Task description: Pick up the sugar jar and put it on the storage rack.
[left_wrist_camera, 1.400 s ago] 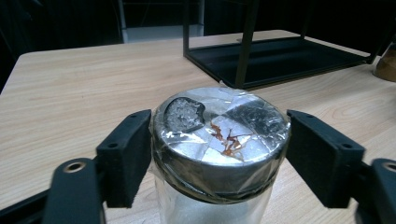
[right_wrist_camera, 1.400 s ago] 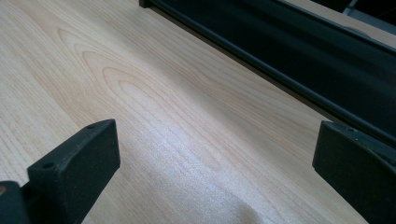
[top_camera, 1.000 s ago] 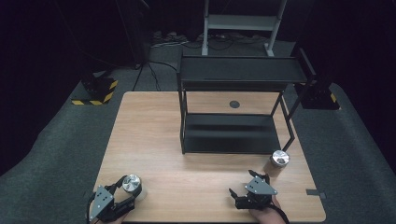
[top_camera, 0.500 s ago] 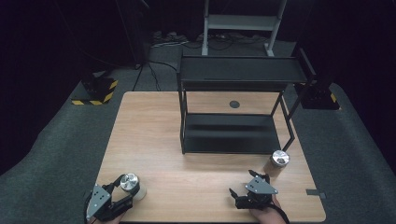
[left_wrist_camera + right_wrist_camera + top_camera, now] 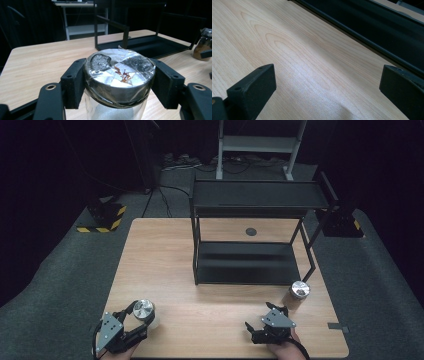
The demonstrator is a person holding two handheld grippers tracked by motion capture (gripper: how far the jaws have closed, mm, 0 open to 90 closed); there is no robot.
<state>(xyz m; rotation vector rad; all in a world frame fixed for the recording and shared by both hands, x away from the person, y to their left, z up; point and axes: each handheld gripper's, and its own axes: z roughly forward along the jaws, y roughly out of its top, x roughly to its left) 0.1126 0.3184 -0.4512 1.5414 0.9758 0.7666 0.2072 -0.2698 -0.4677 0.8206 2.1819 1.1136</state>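
No legible text, label or number, seemingly, on anything.

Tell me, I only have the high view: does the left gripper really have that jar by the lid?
Observer: Yes. In the left gripper view the left gripper has its pads pressed on both sides of the jar at its foil-taped lid.
Operator: What state is the lid in?
Observer: The foil is torn at one spot, and there are reddish streaks near the middle.
Operator: And the right gripper?
Observer: The right gripper stands open with bare wooden table between its jaws, and the black rack lies just ahead.
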